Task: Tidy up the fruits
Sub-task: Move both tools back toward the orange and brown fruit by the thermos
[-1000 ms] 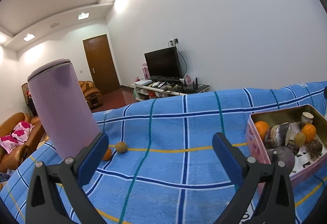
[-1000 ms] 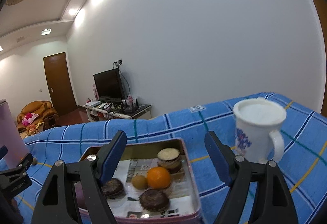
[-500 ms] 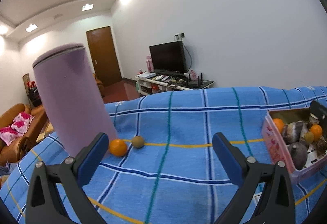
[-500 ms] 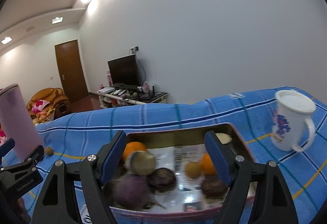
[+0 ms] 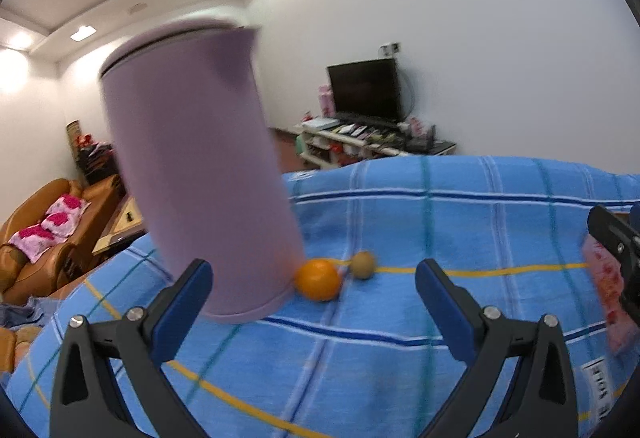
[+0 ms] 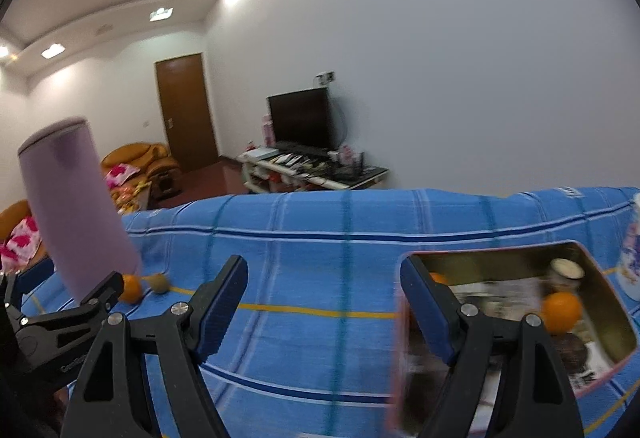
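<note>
Lying on blue checked table [image 5: 400,358] — orange [image 5: 318,279] touching purple tumbler [image 5: 200,174], kiwi [image 5: 363,265] just right of orange. Tin box [image 6: 612,294] with more fruit sat far right. Left hand-held gripper [image 5: 312,290] and right hand-held gripper [image 6: 322,294] — both released, nothing grasped.

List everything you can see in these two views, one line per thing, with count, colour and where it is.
purple tumbler: one, lilac, upright on the cloth at left
loose orange: one, orange, on the cloth at the tumbler's base
kiwi: one, brown-green, just right of the loose orange
tin: one, pink outside and gold inside, at right, holding an orange and dark round items, blurred
mug: one, white with blue flowers, right edge, partly cut off
tablecloth: one, blue checked, covering the table
television: one, black, on a low stand by the wall
left gripper: one, black with blue pads, open, empty
right gripper: one, black with blue pads, open, empty
</note>
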Available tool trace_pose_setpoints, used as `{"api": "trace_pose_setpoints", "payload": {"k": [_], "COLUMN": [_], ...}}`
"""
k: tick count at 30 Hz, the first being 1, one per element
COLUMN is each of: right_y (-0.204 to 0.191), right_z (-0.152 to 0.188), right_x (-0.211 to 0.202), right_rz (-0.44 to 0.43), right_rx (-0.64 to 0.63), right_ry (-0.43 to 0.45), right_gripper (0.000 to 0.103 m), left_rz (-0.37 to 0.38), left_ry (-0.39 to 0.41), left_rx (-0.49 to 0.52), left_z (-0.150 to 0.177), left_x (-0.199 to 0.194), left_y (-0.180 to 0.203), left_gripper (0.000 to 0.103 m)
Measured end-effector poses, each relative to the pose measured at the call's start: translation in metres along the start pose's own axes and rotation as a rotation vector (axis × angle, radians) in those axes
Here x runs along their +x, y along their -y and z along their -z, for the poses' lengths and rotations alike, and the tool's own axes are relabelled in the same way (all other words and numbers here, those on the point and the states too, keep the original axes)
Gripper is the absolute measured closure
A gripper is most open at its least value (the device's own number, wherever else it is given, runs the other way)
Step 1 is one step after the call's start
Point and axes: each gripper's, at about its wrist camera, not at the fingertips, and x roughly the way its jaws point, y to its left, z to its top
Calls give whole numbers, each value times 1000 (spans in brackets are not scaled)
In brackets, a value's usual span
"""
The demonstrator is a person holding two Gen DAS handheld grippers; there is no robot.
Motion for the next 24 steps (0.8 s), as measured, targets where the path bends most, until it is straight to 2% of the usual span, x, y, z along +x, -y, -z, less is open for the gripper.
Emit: {"api": "trace_pose_setpoints", "payload": {"k": [2,6,9,13,16,17,19,21,24], "right_y": [-15,-44,-70,-101,-123,-131,-142,-151,-159], "right_z": [-1,-1,0,2,3,4,5,6,6], "right_x": [9,29,48,69,85,93,104,116,127], "right_rz": [-21,-90,-138,-216,-263,-265,-275,-292,-303], "right_rx": [-23,-72,-128,-178,-224,-247,-276,-290,-291], "right_ry": [-17,-68,-133,-195,-243,-270,-310,-347,-374], "right_gripper": [23,23,23,23,24,26,46,50,50], "left_rz": [-22,-90,-95,-115,-147,-150,-152,-147,-149], "left_ry": [-19,-117,-181,-211,-216,-220,-239,-251,-250], "left_rx": [-18,-75,-128,-212,-229,-228,-227,-236,-229], "left_z": [2,10,13,14,13,12,14,15,14], "left_x": [6,24,33,38,44,47,53,56,58], "left_y": [-12,-41,-62,-89,-99,-100,-102,-104,-109], "left_gripper": [0,0,0,0,0,0,0,0,0]}}
